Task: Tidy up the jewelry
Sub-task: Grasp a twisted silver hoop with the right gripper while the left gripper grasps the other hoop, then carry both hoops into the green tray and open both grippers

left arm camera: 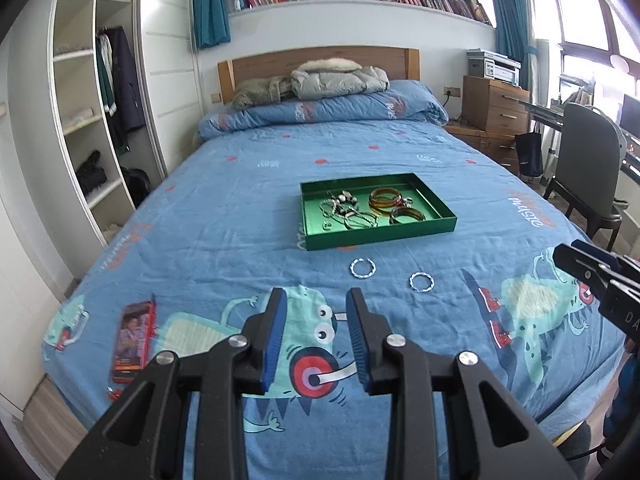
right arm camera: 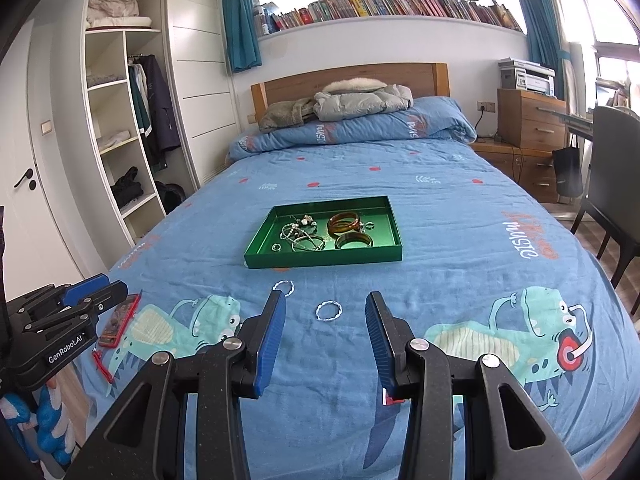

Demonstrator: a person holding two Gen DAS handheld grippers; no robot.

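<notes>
Right wrist view: twisted ring [right arm camera: 328, 311] lies on bed [right arm camera: 440, 240], framed at 12 o'clock between the spread, empty fingers of right gripper [right arm camera: 326, 336]; green tray [right arm camera: 320, 258] beyond. Left gripper [left arm camera: 316, 332] spread, farther off

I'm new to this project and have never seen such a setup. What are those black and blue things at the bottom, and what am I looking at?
They are two hand-held claws, each carried by a person, each with a camera looking along its fingers. One picture is from the left claw, the other from the right claw; both are open and hold nothing. Ahead is a bed with a green tray holding bangles and chains. Two twisted silver rings lie on the cover outside the tray.
</notes>
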